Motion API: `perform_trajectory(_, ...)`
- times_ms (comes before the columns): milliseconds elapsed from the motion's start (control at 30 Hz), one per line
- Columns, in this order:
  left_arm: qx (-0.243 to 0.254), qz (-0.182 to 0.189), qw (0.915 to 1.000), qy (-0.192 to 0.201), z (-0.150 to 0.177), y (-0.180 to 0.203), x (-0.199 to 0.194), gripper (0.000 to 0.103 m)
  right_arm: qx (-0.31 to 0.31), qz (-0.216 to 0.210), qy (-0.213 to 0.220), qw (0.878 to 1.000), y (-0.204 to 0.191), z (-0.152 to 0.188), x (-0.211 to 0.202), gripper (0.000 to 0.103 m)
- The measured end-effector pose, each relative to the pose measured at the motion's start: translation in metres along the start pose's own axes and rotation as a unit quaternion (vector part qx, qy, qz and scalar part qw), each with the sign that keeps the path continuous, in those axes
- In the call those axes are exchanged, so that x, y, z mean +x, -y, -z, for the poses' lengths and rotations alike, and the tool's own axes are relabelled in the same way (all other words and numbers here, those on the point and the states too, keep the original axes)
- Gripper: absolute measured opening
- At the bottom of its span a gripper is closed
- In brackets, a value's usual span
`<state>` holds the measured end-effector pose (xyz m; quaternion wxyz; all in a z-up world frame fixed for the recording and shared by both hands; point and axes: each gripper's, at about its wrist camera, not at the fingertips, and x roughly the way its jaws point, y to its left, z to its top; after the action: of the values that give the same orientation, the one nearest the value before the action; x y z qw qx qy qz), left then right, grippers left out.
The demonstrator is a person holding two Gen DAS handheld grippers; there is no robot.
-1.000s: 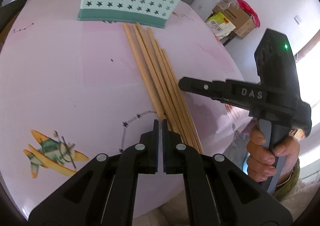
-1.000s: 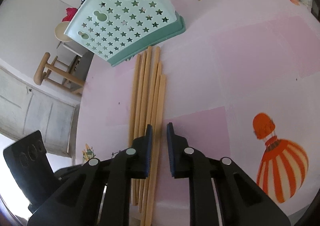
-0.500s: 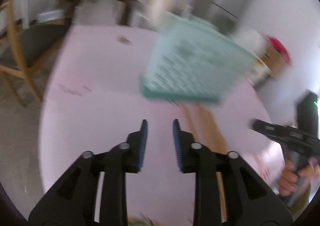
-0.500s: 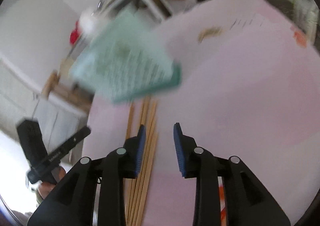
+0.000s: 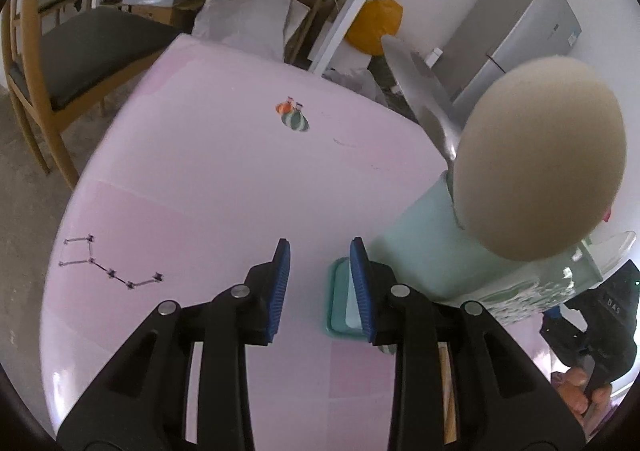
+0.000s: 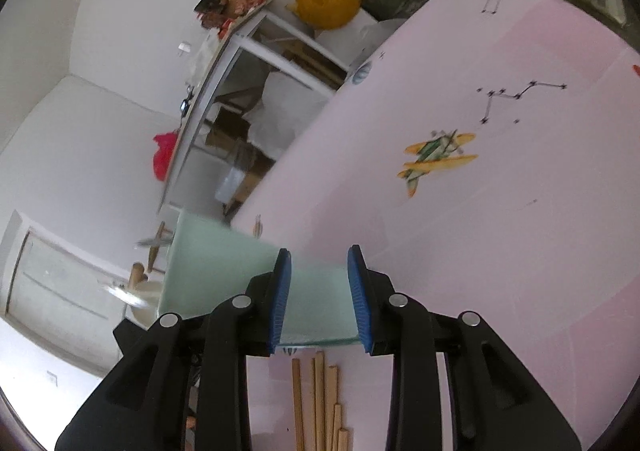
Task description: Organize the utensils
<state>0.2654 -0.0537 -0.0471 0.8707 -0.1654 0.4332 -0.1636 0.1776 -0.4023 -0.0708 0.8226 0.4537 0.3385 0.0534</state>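
A mint-green utensil holder (image 5: 436,255) stands on the pink table, holding a metal spatula (image 5: 420,91) and a round beige spoon head (image 5: 536,159). My left gripper (image 5: 320,283) is open and empty, just left of the holder's base. In the right wrist view the holder (image 6: 224,271) sits straight ahead, partly between the fingers of my open, empty right gripper (image 6: 318,291). Several wooden chopsticks (image 6: 320,403) lie flat on the table below that gripper. The right gripper body also shows at the lower right of the left wrist view (image 5: 600,315).
The pink table (image 5: 208,155) carries printed pictures: a plane (image 6: 436,159) and star lines (image 5: 108,267). A wooden chair (image 5: 48,51) stands at its far left. A white shelf frame (image 6: 240,83), bags and boxes crowd the room behind.
Both grippers have opened wide and lifted away from the chopsticks toward the green holder. The views swung up; the holder is much closer now.
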Motion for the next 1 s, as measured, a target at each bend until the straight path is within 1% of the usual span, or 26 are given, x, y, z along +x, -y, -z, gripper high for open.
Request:
perform_trajectory(200, 0.007, 0.01, 0.9999, -0.005, 0.006, 0.002, -0.001, 0.027, -0.007, 0.002, -0.007, 1.0, 0.0, 0.003, -0.005, 0.03)
perform_trajectory(367, 0.024, 0.016, 0.9995, -0.009, 0.014, 0.006, -0.007, 0.021, -0.005, 0.006, -0.01, 1.0, 0.001, 0.001, -0.008, 0.029)
perform_trajectory(633, 0.03, 0.023, 0.9991, -0.019, 0.024, 0.007, -0.016, 0.021, 0.003, 0.01, -0.019, 1.0, 0.001, 0.006, -0.011, 0.029)
perform_trajectory(733, 0.044, 0.011, 0.9989, -0.014, 0.025, 0.01, -0.019, 0.02, 0.007, 0.009, -0.023, 1.0, 0.002, 0.01, -0.013, 0.029)
perform_trajectory(767, 0.046, 0.012, 0.9988, -0.014, 0.025, 0.01, -0.019, 0.02, 0.009, 0.008, -0.025, 1.0, 0.002, 0.011, -0.013, 0.029)
perform_trajectory(867, 0.028, 0.032, 0.9988, -0.022, 0.023, 0.001, -0.019, 0.023, 0.012, 0.007, -0.031, 0.999, 0.004, 0.012, -0.013, 0.029)
perform_trajectory(900, 0.026, 0.033, 0.9989, -0.021, 0.023, -0.001, -0.02, 0.023, 0.013, 0.007, -0.033, 0.999, 0.005, 0.011, -0.012, 0.03)
perform_trajectory(967, 0.023, 0.013, 0.9996, -0.006, 0.02, -0.009, -0.025, 0.024, 0.011, 0.014, -0.029, 0.999, 0.006, 0.011, -0.014, 0.03)
perform_trajectory(1000, 0.02, 0.009, 0.9998, -0.002, 0.019, -0.011, -0.025, 0.025, 0.009, 0.018, -0.025, 0.999, 0.007, 0.01, -0.015, 0.03)
